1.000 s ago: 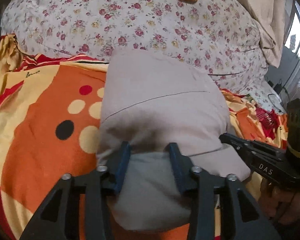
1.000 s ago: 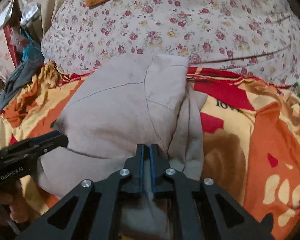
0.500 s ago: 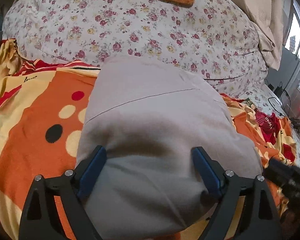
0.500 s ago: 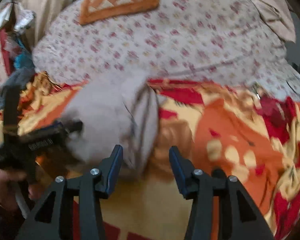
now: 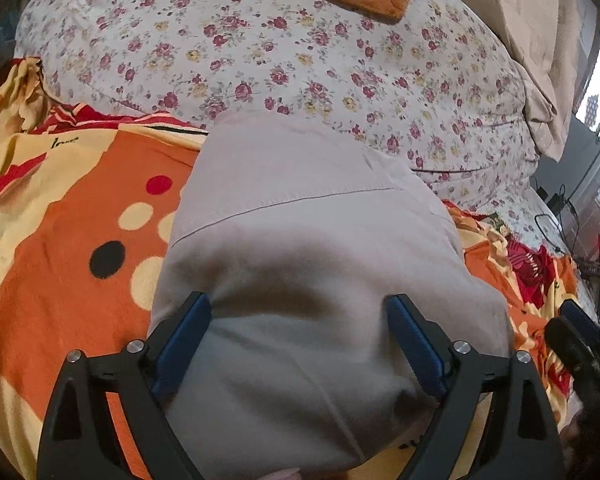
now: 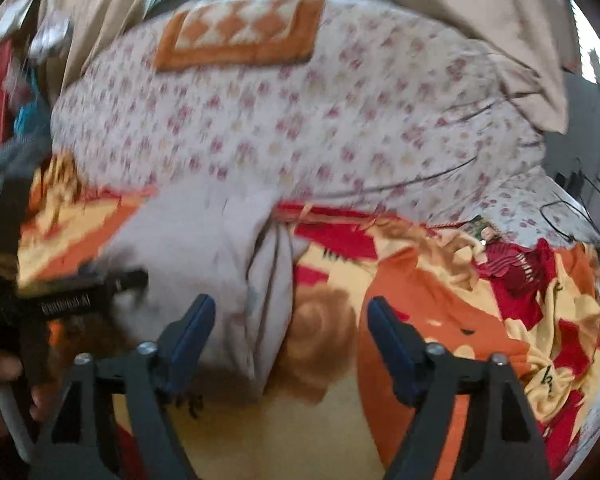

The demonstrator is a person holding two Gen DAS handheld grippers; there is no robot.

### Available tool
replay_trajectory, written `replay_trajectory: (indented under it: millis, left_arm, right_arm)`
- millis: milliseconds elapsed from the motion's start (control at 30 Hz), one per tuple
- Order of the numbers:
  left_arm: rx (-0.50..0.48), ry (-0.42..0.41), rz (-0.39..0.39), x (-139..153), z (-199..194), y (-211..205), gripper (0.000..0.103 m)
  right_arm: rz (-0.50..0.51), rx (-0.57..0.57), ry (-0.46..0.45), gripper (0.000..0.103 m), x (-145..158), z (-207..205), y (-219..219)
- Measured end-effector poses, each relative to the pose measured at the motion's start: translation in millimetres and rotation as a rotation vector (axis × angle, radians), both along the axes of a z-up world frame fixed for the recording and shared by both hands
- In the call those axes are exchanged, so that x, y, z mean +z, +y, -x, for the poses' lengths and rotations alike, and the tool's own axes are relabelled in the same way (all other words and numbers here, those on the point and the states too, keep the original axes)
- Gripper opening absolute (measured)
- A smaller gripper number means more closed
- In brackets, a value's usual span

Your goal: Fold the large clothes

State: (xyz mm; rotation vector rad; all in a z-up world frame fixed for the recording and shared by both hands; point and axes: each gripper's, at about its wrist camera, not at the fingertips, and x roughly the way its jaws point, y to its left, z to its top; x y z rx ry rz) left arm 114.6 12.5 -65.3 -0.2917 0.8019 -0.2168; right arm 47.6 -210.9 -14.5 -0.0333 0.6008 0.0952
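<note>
The folded grey garment (image 5: 316,264) lies as a plump bundle on the orange patterned blanket (image 5: 60,240) of the bed, its far edge up against the floral quilt (image 5: 300,60); a stitched seam runs across its top, and in the right wrist view its layered right edge shows loose, slightly gaping folds. The left tongs (image 5: 300,344) have just been opening and now stand spread wide, one blue pad on either side of the near end of the bundle, the cloth bulging between them but not pinched. The right tongs (image 6: 288,340) have also just been opening and are spread, pulled off to the bundle's right side with only that edge and bare blanket between the pads; that view is blurred. The fold looks finished and this seems to be the release. To do it well, both tongs should probably lift clear without the pads snagging the soft cloth, since a drag could pull the top layer open. The gaping right edge may want a light press or tuck so the stack sits flat, and the bulge at the near end could be smoothed toward the quilt.
</note>
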Motion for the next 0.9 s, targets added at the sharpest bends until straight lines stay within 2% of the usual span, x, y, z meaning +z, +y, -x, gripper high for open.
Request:
replay_trajectory:
  millis: [67, 100, 133, 167, 200, 233, 267, 367, 433, 467, 533, 567, 600, 633, 667, 700, 767, 833, 900]
  left_arm:
    - [-0.011, 0.004, 0.013, -0.2, -1.0, 0.6, 0.094]
    - [-0.011, 0.007, 0.018, 0.2, -1.1, 1.4, 0.094]
    - [-0.006, 0.015, 0.023, 0.3, -1.8, 1.6, 0.094]
    - [-0.004, 0.021, 0.018, 0.7, -1.9, 0.4, 0.094]
    - [-0.013, 0.019, 0.002, 1.2, -1.3, -1.7, 0.094]
    - [-0.027, 0.01, -0.03, 3.2, 1.2, -4.7, 0.093]
    - [-0.028, -0.008, -0.05, 6.8, 5.3, -5.2, 0.093]
    - [-0.005, -0.084, -0.079, 30.6, 29.6, 3.4, 0.093]
    - [0.017, -0.128, -0.097, 42.6, 49.2, 13.2, 0.093]
    - [0.021, -0.123, -0.097, 41.1, 52.9, 16.5, 0.093]
    - [-0.004, -0.034, -0.072, 23.5, 48.1, 17.7, 0.093]
    - [-0.038, 0.059, -0.057, 5.4, 38.1, 13.1, 0.093]
    - [-0.049, 0.114, -0.074, -6.5, 31.7, 7.4, 0.094]
    - [-0.04, 0.137, -0.129, -13.6, 28.2, 1.3, 0.097]
    - [-0.041, 0.161, -0.16, -22.3, 24.1, -4.3, 0.098]
    - [-0.033, 0.148, -0.174, -23.6, 23.5, -7.4, 0.102]
    - [-0.026, 0.136, -0.198, -23.7, 23.5, -12.1, 0.102]
    - [-0.031, 0.127, -0.19, -24.7, 25.2, -10.4, 0.102]
    - [-0.036, 0.128, -0.18, -25.1, 25.2, -8.6, 0.102]
  right_arm:
    - [-0.085, -0.018, 0.032, 0.081, -1.6, -4.0, -11.0]
    - [-0.113, -0.019, 0.061, 0.077, -2.9, -7.1, -15.3]
    - [-0.141, -0.031, 0.079, 0.06, -3.5, -9.6, -20.8]
    - [-0.15, -0.036, 0.076, 0.054, -2.9, -10.4, -23.8]
    - [-0.156, -0.024, 0.059, 0.054, -1.4, -11.1, -23.7]
    - [-0.16, -0.001, 0.049, 0.045, -0.4, -12.6, -21.4]
    - [-0.164, 0.048, 0.038, 0.03, 0.5, -15.6, -15.3]
    - [-0.178, 0.172, 0.02, 0.02, -1.2, -20.2, 4.6]
    - [-0.182, 0.242, 0.036, 0.019, -4.7, -20.3, 17.7]
    - [-0.172, 0.272, 0.058, 0.018, -8.8, -21.6, 25.0]
    - [-0.122, 0.245, 0.134, 0.018, -23.6, -29.8, 33.8]
    - [-0.098, 0.204, 0.203, 0.017, -36.9, -37.8, 32.9]
    - [-0.086, 0.172, 0.264, 0.014, -49.0, -43.4, 31.3]
    - [-0.092, 0.146, 0.336, 0.014, -64.7, -50.2, 27.7]
    - [-0.113, 0.143, 0.336, 0.013, -68.1, -50.5, 25.2]
    - [-0.112, 0.144, 0.328, 0.013, -66.7, -50.1, 25.7]
    - [-0.106, 0.151, 0.325, 0.016, -66.6, -48.4, 27.3]
    - [-0.12, 0.148, 0.321, 0.018, -67.3, -47.2, 26.7]
    - [-0.142, 0.167, 0.328, 0.025, -66.6, -46.9, 24.7]
